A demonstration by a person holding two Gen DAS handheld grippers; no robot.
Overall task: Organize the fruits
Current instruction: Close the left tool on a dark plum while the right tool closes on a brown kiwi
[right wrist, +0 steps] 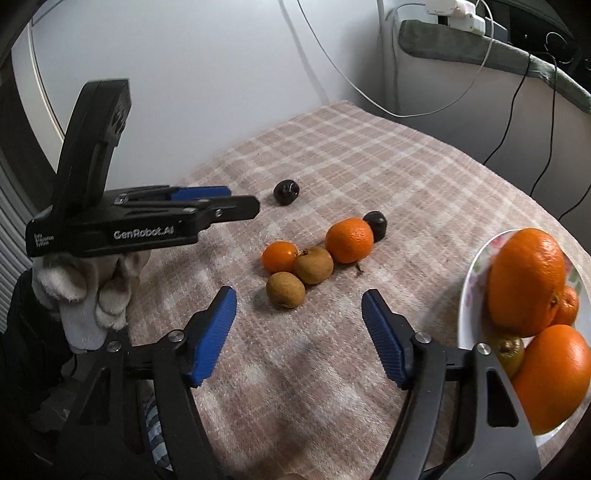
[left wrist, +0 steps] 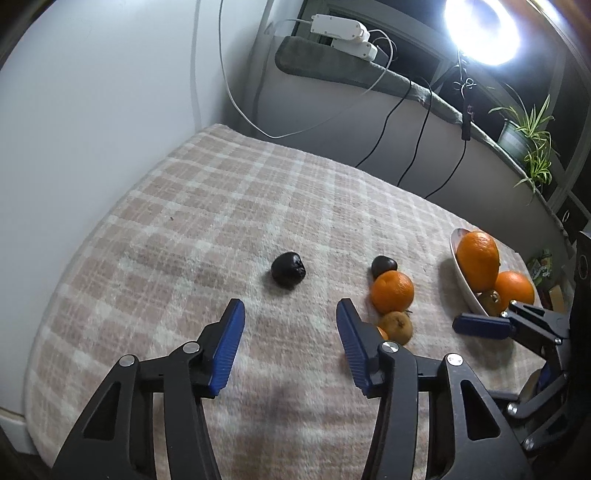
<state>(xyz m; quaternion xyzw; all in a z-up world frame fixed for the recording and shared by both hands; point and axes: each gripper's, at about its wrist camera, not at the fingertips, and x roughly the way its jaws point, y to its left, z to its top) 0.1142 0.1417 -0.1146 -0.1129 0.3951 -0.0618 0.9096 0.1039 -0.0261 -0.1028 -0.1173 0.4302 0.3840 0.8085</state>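
Pale wall [left wrist: 110,110] at nine to eleven o'clock, pink plaid blanket [left wrist: 258,192] across the centre, ring light [left wrist: 484,26] glaring at one o'clock, spider plant [left wrist: 532,144] at two o'clock, white power strips [left wrist: 343,33] with trailing cables at twelve

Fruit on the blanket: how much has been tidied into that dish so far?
Partly done. The dish already holds a large orange, two more oranges and a brownish fruit. Nothing is in hand: both the left tongs and right tongs are open and empty. Left on the plaid cloth: two small oranges, two brown fruits, a dark fruit beside them, and a lone dark fruit apart.
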